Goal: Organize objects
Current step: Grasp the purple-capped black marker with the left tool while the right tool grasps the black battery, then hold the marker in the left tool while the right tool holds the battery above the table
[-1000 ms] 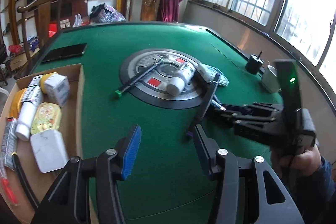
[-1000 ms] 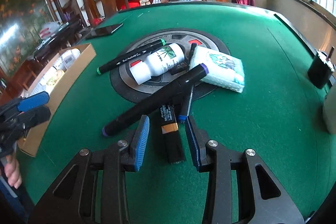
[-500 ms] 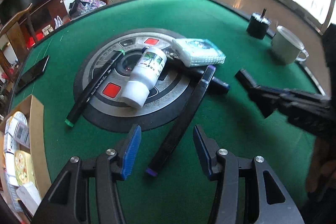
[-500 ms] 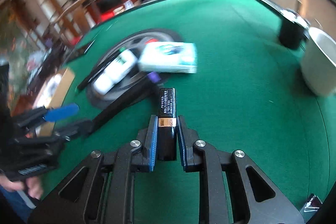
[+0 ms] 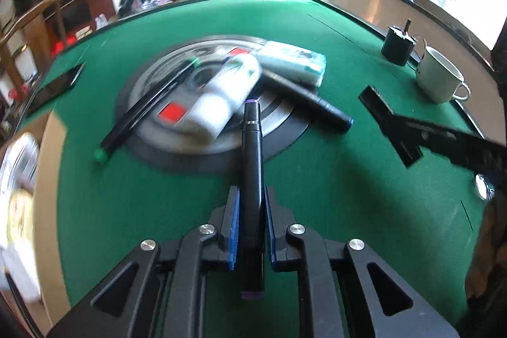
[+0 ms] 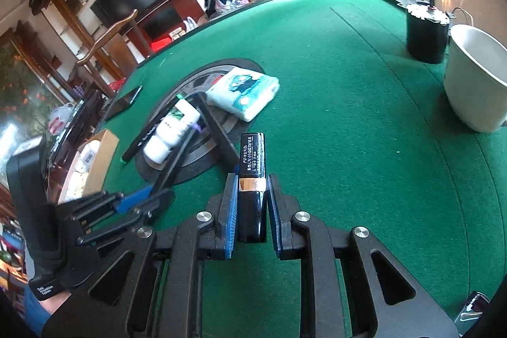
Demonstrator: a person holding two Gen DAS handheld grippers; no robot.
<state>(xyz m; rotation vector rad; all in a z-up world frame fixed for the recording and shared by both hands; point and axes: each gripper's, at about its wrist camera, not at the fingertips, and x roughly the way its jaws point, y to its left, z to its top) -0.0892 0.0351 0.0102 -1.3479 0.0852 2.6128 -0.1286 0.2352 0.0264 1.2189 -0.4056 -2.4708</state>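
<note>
The left gripper [image 5: 250,224] has just closed on a black marker [image 5: 252,179], which runs straight out between the 2 blue pads with its purple-ringed tip lifted over the near rim of the round grey disc [image 5: 285,129] in the middle of the green table [image 5: 317,179]. The right gripper [image 6: 252,208] is clamped on a small black tube [image 6: 252,176] with a copper band and white print, held above the felt just off the disc's near right rim. On the disc lie a white bottle [image 5: 221,97], blurred in the left view, a marker with a green cap [image 5: 139,116] that slants off the disc's left rim, a tissue pack [image 5: 294,62] at its far right rim, and a dark pen [image 5: 310,106] with a blue end that reaches onto the felt; the bottle sits directly beyond the held marker's tip. Near the right edge stand a white mug [image 5: 440,78] and, just behind it, a black cylinder [image 5: 397,46] with a shaft on top, probably a small motor. A dark phone [image 5: 54,87] lies towards the far left edge. At the left edge a cardboard box [image 6: 101,154] holds packets too blurred to tell apart.
</note>
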